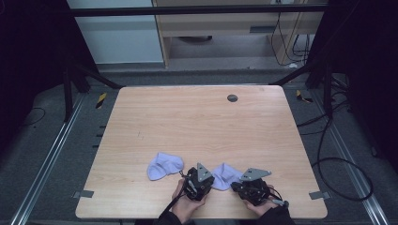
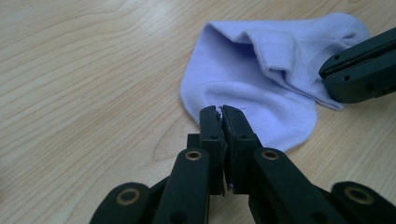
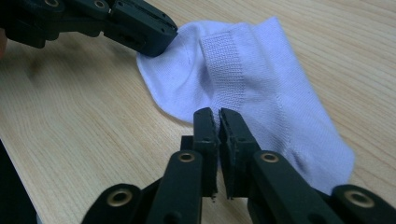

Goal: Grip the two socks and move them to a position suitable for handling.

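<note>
Two pale lilac socks lie on the wooden table (image 1: 197, 126) near its front edge. One sock (image 1: 224, 175), at about six o'clock on the tabletop, lies between the two grippers and is pinched at both ends. The left gripper (image 1: 210, 181) has its jaws pressed together on the sock's rounded edge at nine o'clock of it, and the right gripper (image 1: 234, 186) is clamped the same way on the edge at three o'clock. A hand holds each gripper, two hands in all. The second sock (image 1: 164, 166) lies loose at about nine o'clock from the left gripper, well apart from it. One small dark round disc (image 1: 232, 98) sits at twelve o'clock near the far edge.
</note>
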`<state>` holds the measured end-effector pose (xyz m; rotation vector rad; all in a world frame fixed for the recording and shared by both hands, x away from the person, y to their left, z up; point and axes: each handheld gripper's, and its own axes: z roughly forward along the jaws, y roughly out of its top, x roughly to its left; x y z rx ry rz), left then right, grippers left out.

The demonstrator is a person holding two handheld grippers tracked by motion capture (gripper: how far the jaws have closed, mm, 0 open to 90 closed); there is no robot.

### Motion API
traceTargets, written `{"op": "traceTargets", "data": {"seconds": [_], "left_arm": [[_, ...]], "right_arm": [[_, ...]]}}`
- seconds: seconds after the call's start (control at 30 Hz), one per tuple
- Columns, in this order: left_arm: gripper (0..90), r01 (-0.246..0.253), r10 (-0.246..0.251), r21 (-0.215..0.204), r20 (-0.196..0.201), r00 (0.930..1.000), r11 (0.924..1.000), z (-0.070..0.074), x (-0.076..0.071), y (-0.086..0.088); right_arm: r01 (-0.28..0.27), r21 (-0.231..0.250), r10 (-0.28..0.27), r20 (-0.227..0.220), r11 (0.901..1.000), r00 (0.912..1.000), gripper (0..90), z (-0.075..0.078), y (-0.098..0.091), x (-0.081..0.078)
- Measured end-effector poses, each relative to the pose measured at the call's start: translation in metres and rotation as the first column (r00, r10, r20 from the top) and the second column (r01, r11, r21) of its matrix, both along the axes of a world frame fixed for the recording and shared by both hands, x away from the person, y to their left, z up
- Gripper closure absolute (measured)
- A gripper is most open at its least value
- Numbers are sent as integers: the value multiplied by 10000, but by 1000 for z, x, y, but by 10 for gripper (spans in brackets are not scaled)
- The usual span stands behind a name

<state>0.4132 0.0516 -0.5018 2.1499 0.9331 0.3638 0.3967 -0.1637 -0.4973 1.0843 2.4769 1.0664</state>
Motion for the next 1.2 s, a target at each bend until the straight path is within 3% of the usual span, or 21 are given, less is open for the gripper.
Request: {"op": "traceTargets", "data": {"seconds": [0.13, 0.4, 0.5, 0.7, 0.97, 1.2], "left_arm": [[877, 70, -70, -49, -23, 10000, 10000, 0, 0, 0], [883, 234, -235, -116, -83, 9997, 9997, 1, 0, 1], [884, 251, -252, -86, -67, 9997, 9996, 2, 0, 1], [884, 247, -247, -38, -75, 9997, 9997, 2, 1, 3], [884, 248, -248, 41, -43, 9997, 9997, 2, 2, 2], [882, 247, -247, 15, 11, 9997, 9997, 1, 2, 2]], "right_arm": [[60, 138, -60, -18, 9999, 10000, 886, 2, -1, 1], [485, 1325, -584, 716, 9900, 9957, 889, 22, -17, -1], [826, 1738, -1009, 994, 9813, 9899, 889, 29, -24, -1], [1544, 2047, -1830, 1289, 9666, 9746, 890, 36, -34, 0], [2227, 1737, -2469, 1330, 9593, 9599, 888, 30, -42, 15], [3047, 1069, -3169, 1252, 9464, 9402, 884, 24, -47, 24]]}}
